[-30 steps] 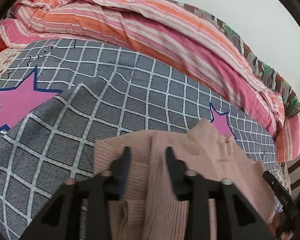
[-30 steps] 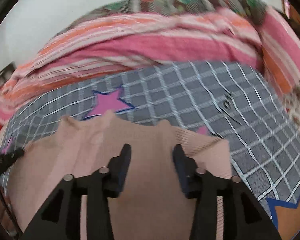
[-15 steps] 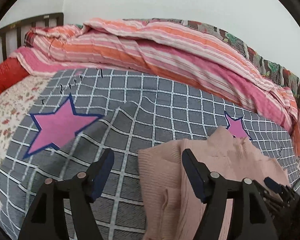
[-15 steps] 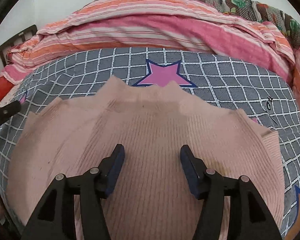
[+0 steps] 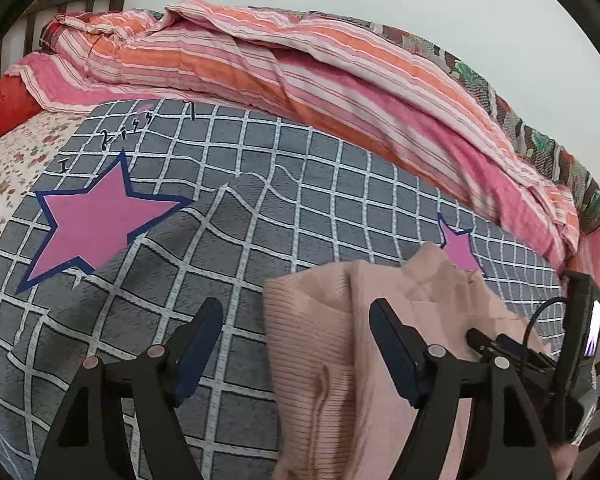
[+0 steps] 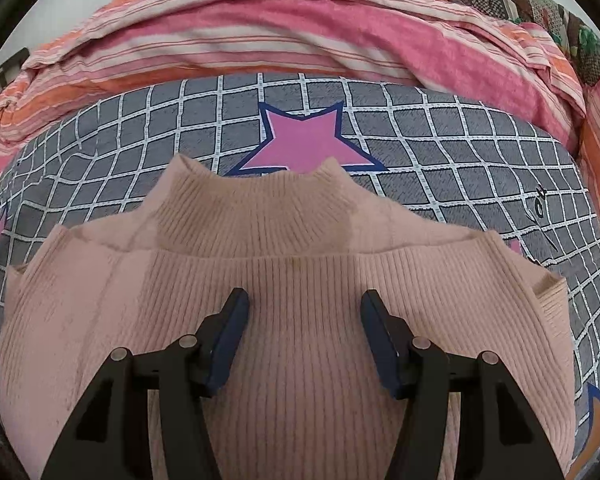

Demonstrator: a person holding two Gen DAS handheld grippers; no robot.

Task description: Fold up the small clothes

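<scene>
A pale pink ribbed sweater (image 6: 300, 248) with a high collar lies flat on the grey checked blanket (image 6: 440, 140), its collar toward the pink star. My right gripper (image 6: 304, 301) hovers over the sweater's chest, open, with nothing pinched between its pads. In the left wrist view the sweater (image 5: 320, 340) shows its folded left edge. My left gripper (image 5: 294, 314) straddles that edge with its jaws opening. One finger is over bare blanket, the other over the knit, and neither pad presses on the cloth.
A striped pink and orange quilt (image 5: 300, 68) is heaped along the far side of the bed. A floral sheet (image 5: 8, 160) and red pillow lie at the left, with a dark headboard behind. The other tool's black body (image 5: 580, 344) crowds the right edge.
My left jaws, narrow over the sweater's fold a second ago, have spread wide and drawn back to its left edge. My right gripper has sunk closer to the sweater, its jaws slightly wider.
</scene>
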